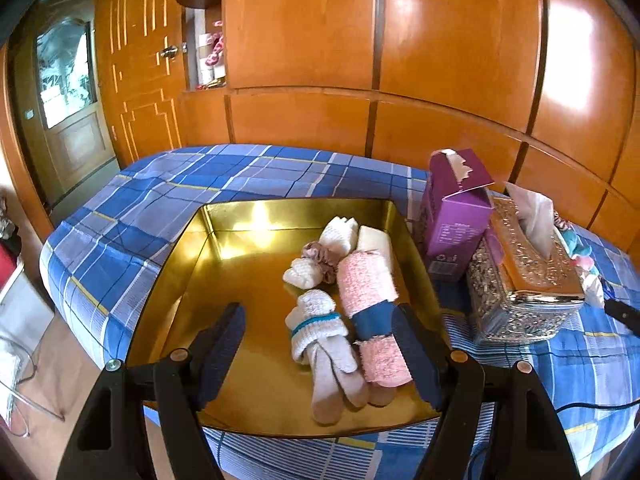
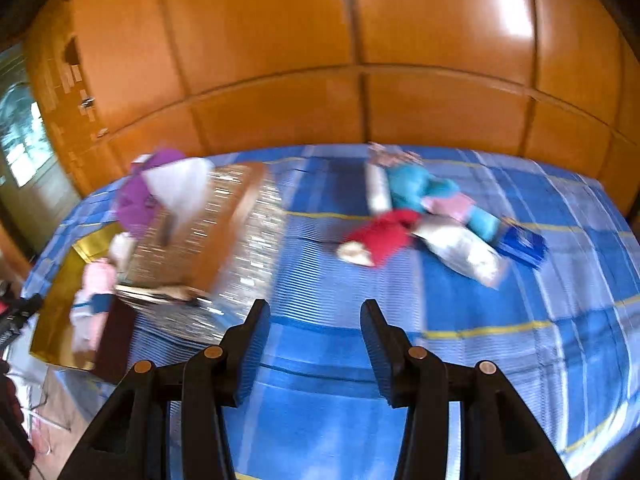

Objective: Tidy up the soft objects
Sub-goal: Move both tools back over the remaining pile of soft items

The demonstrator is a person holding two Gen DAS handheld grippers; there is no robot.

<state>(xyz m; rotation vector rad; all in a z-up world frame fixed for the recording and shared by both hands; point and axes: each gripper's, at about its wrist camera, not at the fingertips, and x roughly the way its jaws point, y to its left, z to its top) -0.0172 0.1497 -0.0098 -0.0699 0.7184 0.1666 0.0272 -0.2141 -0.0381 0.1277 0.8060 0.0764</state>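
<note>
A gold tray (image 1: 240, 212) lies on the blue checked bedspread (image 1: 160, 184). In it are a pink rolled towel with a blue band (image 1: 372, 292), a white sock roll with a teal stripe (image 1: 320, 328), small white rolls (image 1: 340, 236) and a mauve scrunchie (image 1: 316, 252). My left gripper (image 1: 320, 320) hovers open above the tray's near part, its pads either side of the sock roll and towel without touching them. In the blurred right wrist view my right gripper (image 2: 316, 320) is open and empty over bare bedspread. Beyond it lie a red cloth (image 2: 384, 236), a teal and pink item (image 2: 424, 192) and a white roll (image 2: 464, 248).
A purple carton (image 1: 452, 216) and a silver tissue box (image 1: 528, 280) stand right of the tray, seen also as the tissue box (image 2: 208, 240) in the right wrist view. Orange wooden wardrobe panels (image 1: 400, 40) back the bed. A door (image 1: 68, 92) is at far left. The bed's near edge drops to the floor.
</note>
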